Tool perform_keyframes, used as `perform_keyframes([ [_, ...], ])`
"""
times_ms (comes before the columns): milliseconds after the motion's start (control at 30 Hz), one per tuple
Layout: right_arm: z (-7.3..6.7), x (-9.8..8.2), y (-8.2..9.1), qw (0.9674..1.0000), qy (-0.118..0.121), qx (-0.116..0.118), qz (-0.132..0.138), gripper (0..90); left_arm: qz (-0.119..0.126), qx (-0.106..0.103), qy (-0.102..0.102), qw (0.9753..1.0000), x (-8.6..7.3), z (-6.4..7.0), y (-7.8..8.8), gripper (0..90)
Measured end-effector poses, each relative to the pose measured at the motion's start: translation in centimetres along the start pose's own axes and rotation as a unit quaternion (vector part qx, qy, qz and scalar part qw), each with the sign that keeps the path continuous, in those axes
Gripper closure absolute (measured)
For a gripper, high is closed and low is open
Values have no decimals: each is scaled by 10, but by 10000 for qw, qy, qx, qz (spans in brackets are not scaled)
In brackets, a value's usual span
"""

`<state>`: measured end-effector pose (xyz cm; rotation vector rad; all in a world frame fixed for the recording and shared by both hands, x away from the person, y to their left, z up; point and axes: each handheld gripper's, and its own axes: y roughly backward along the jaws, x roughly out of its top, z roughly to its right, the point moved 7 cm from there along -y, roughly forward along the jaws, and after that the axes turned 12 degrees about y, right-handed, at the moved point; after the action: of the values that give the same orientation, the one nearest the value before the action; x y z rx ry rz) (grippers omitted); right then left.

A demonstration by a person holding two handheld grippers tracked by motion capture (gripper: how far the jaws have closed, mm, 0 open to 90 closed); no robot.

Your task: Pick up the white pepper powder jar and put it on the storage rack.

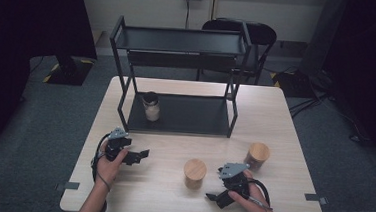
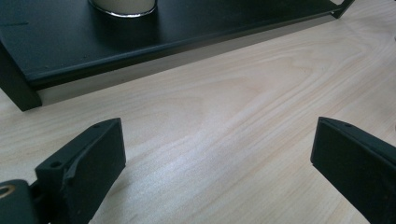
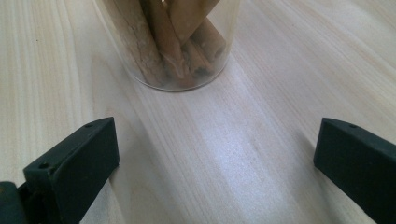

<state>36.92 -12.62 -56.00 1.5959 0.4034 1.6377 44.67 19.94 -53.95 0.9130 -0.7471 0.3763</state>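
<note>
As far as I can judge, the job is shelving jars onto the black rack (image 1: pixel 175 114), and it stands roughly a third done: one jar placed, two left on the desk (image 1: pixel 135 182).

Count, from the high view:
- Jars, three. One with a dark lid and pale contents (image 1: pixel 151 106) sits on the rack's bottom shelf, toward its left end. Two with wooden lids stand on the desk in front of the rack: the nearer jar (image 1: pixel 194 172) between my hands, the farther jar (image 1: pixel 257 156) off to its right, well apart from it.
- Rack, one, two shelves; upper shelf bare.
- Grippers, two. My left gripper (image 1: pixel 140 155) hovers low over bare desk just before the rack, jaws spread, holding nothing. My right gripper (image 1: pixel 213 197) points at the nearer jar, which holds brown sticks (image 3: pixel 180 42); jaws spread, jar ahead of them and not yet between them
</note>
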Motion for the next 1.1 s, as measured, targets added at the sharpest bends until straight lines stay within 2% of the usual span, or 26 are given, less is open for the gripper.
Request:
perform_keyframes([
  [1100, 0, 0, 0, 10000, 0, 1, -1, 0, -54, 34, -14, 10000, -16, -8, 17, 28],
])
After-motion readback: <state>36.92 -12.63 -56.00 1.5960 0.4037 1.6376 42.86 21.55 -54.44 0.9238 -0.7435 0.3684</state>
